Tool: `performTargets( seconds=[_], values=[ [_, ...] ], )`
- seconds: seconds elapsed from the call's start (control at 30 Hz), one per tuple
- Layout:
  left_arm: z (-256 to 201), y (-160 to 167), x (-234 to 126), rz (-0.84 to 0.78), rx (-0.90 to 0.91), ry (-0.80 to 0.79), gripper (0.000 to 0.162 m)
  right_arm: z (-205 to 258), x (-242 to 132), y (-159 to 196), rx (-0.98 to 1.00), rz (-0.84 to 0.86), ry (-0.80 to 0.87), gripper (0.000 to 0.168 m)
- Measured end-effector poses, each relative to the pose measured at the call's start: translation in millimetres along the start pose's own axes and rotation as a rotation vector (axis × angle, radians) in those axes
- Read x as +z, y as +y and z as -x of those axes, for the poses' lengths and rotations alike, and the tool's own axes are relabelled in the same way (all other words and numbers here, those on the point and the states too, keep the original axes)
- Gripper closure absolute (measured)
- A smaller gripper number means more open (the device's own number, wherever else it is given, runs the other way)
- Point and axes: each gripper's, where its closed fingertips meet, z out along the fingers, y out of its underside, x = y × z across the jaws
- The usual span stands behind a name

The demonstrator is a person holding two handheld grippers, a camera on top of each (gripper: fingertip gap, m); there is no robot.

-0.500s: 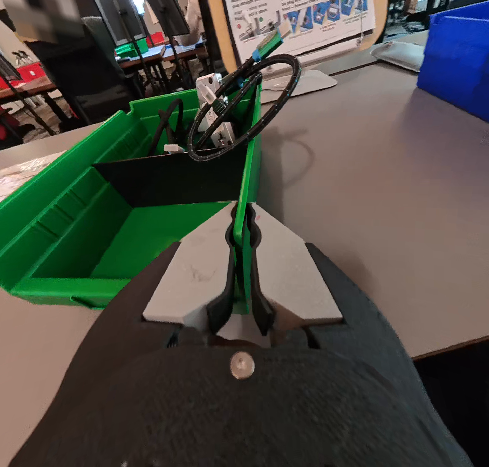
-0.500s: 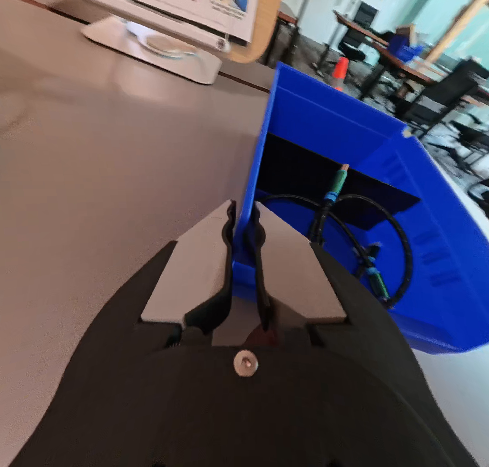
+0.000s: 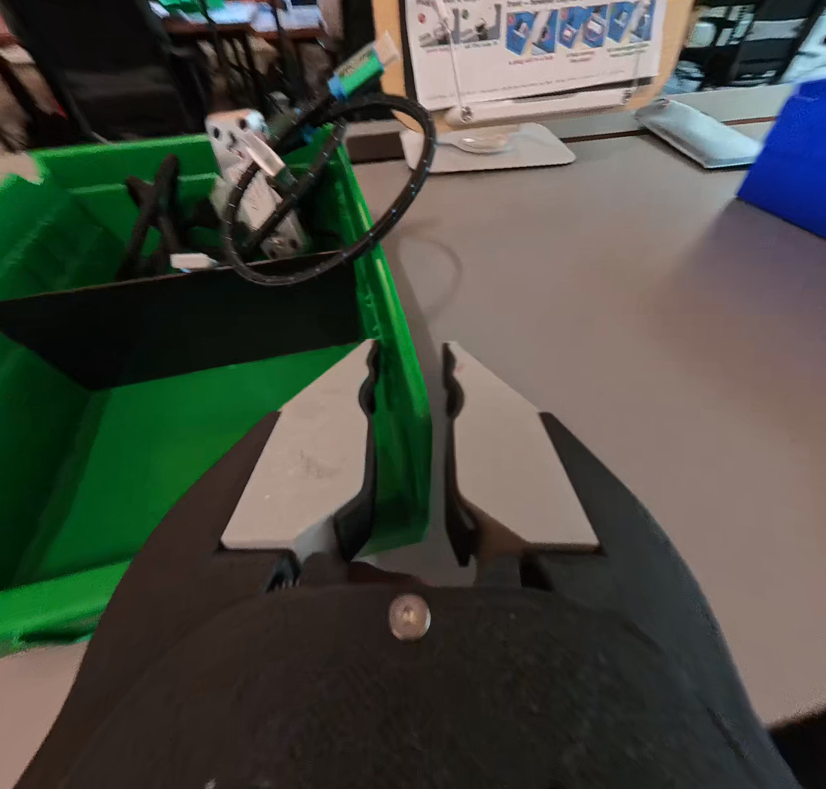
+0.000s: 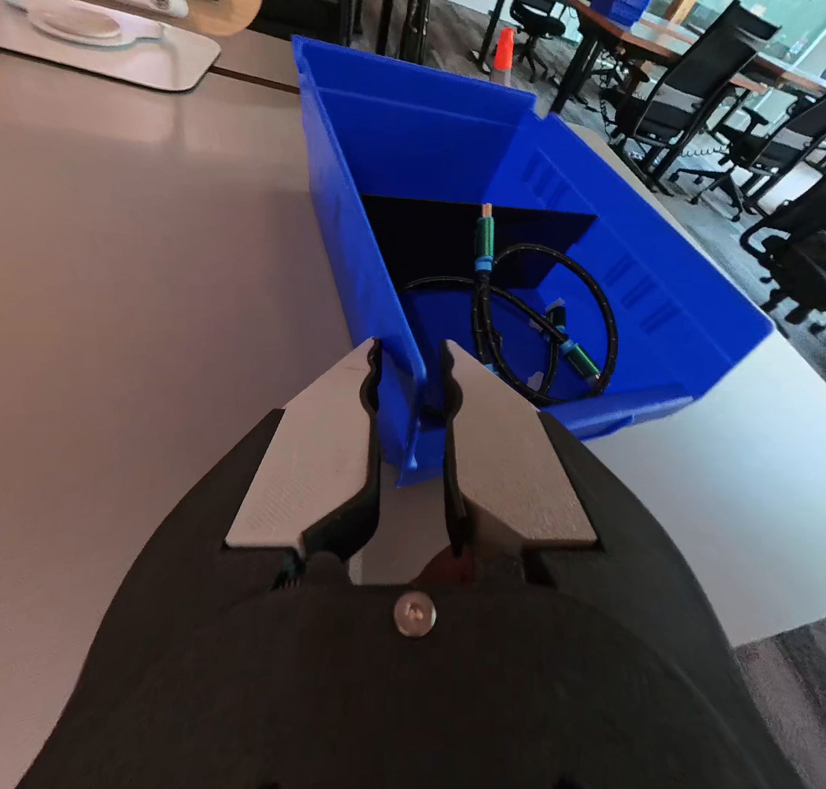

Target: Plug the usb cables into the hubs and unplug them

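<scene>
My left gripper is open and straddles the right wall of a green bin, with gaps beside the wall. A black divider crosses the bin. Behind it lie a white hub and black braided cables with a green-ended plug sticking up. My right gripper is open and straddles the left wall of a blue bin. In the blue bin lie coiled black cables with green plugs before a black divider.
Both bins stand on a grey table. A sign holder with a printed sheet stands on a white base at the back. The blue bin's corner shows at right in the left wrist view. Office chairs and desks lie beyond. My right fingertips sit around 45 cm from my left ones.
Both grippers have opened and let go of the bin walls they were clamped on. Both views have shifted a little.
</scene>
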Motion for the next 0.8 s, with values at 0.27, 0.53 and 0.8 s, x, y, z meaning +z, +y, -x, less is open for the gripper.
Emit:
performTargets(
  seconds=[0.27, 0.53, 0.8],
  values=[
    [-55.5, -20.2, -53.1, -0.041, 0.066, 0.238, 0.094, 34.4, -57.6, -33.8, 0.029, -0.150, -0.243, 0.123],
    [-132.1, -23.5, -3.3, 0.003, 0.166, 0.388, 0.096, 118.9, -38.0, -57.1, -0.109, -0.155, -0.420, 0.104],
    [-165.8, -7.0, 62.3, 0.072, 0.223, 0.422, 0.097, 180.2, -6.0, -38.3, -0.111, -0.038, -0.651, 0.101]
  ],
)
